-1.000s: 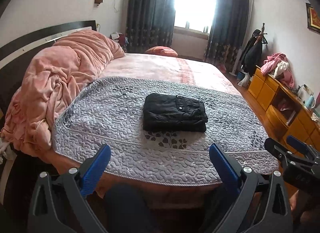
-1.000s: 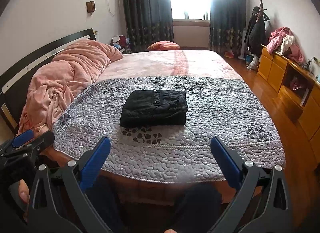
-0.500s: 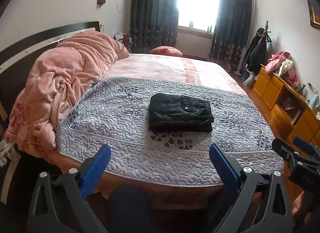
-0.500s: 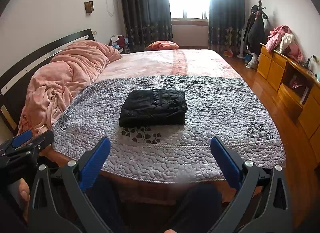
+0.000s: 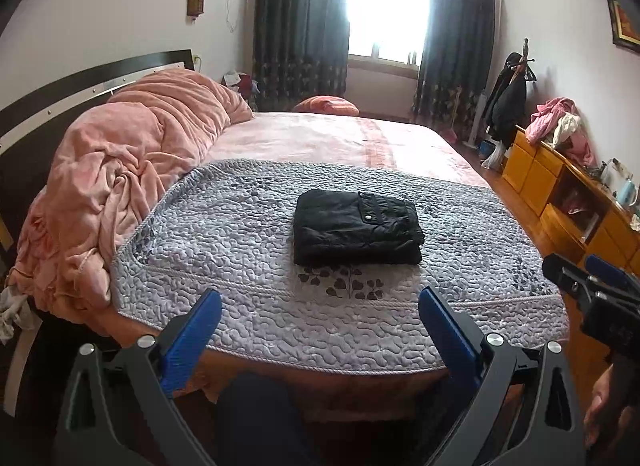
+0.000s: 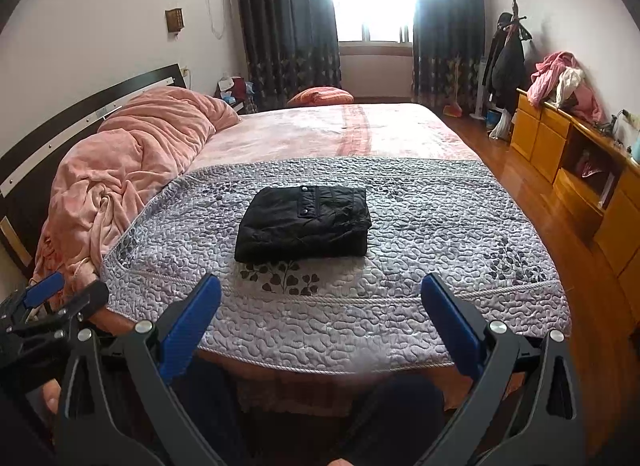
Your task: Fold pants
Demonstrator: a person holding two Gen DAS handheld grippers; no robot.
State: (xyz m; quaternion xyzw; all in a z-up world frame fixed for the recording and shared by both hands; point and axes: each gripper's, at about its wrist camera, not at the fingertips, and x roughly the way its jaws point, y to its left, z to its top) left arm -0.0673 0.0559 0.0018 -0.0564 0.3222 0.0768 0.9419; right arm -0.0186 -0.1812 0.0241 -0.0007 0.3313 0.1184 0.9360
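The black pants [image 5: 356, 227] lie folded into a thick rectangle on the grey quilted cover [image 5: 224, 234] of the bed; they also show in the right wrist view [image 6: 304, 223]. My left gripper [image 5: 320, 322] is open and empty, held back off the bed's near edge, well short of the pants. My right gripper [image 6: 320, 308] is open and empty too, level with it. The right gripper shows at the right edge of the left wrist view [image 5: 592, 282], and the left gripper at the left edge of the right wrist view [image 6: 52, 298].
A crumpled pink duvet [image 5: 120, 169] is piled along the headboard on the left. A wooden dresser [image 6: 592, 169] with clothes on top lines the right wall, with wood floor [image 6: 560, 250] between it and the bed. My knees [image 6: 400, 402] are below the grippers.
Both grippers have drawn slightly back and tilted; the view of the bed shifted a little. The pants have not moved and both grippers stay open.
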